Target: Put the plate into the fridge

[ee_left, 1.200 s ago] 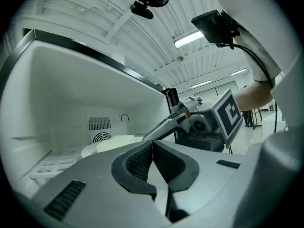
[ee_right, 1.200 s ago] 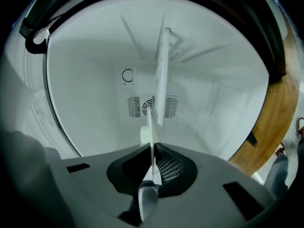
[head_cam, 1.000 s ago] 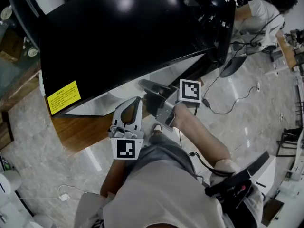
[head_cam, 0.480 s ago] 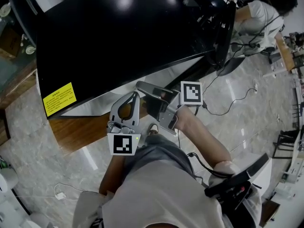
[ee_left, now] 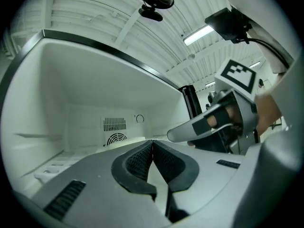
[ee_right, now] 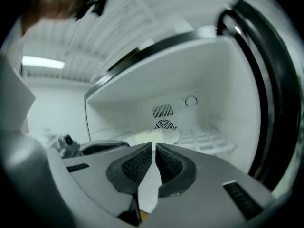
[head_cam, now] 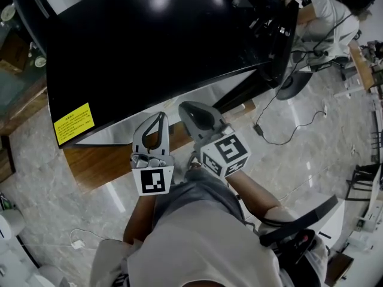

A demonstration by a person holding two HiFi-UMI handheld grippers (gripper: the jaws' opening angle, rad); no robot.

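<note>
A pale plate (ee_right: 156, 137) lies on the white shelf deep inside the fridge (ee_right: 199, 65), just below the round fan grille. My right gripper (ee_right: 153, 146) points level into the opening from in front of the shelf. Its jaws have just been closing and now stand all but together, with nothing between them. My left gripper (ee_left: 153, 141) is shut and empty, aimed into the same white compartment, with the right gripper (ee_left: 209, 125) beside it. From the head view the left gripper (head_cam: 152, 137) and right gripper (head_cam: 200, 119) sit side by side at the edge of the black fridge top (head_cam: 155, 34).
A yellow label (head_cam: 73, 123) is stuck on the fridge's front left corner. The black door frame (ee_right: 270, 80) runs down the right of the opening. Cables (head_cam: 287, 133) trail over the marble floor. Another person (head_cam: 332, 17) sits at the far right.
The right gripper has rolled over, its marker cube swinging from the upper right down toward me. The left gripper has shifted slightly left and up.
</note>
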